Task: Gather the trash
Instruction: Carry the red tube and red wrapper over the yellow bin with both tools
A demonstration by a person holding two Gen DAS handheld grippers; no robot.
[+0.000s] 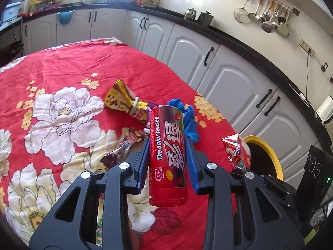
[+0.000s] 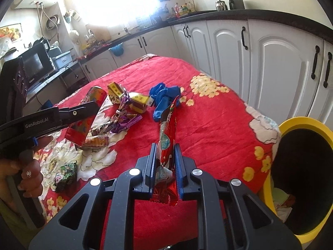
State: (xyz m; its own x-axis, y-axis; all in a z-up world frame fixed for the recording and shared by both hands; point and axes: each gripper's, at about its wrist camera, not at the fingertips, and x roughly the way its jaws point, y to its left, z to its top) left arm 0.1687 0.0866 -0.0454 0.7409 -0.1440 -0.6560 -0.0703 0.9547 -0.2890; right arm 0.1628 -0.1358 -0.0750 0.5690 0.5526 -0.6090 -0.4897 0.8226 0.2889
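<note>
Left wrist view: left gripper (image 1: 167, 160) clamped on a red candy tube (image 1: 167, 156), blue fingers (image 1: 143, 166) pressing both sides, long axis running along the fingers, capped end nearest the camera, far end aimed at the clutter on the red floral worktop (image 1: 62, 62). Right wrist view: right gripper (image 2: 165, 166) pinched tight on a red snack wrapper (image 2: 167, 129), long axis stretching forward beyond the fingertips, tip toward a blue glove (image 2: 164, 98). Yellow-rimmed bin (image 2: 301, 125) just beside the worktop's right edge, below it. More wrappers (image 2: 122, 116) lying mid-cloth.
</note>
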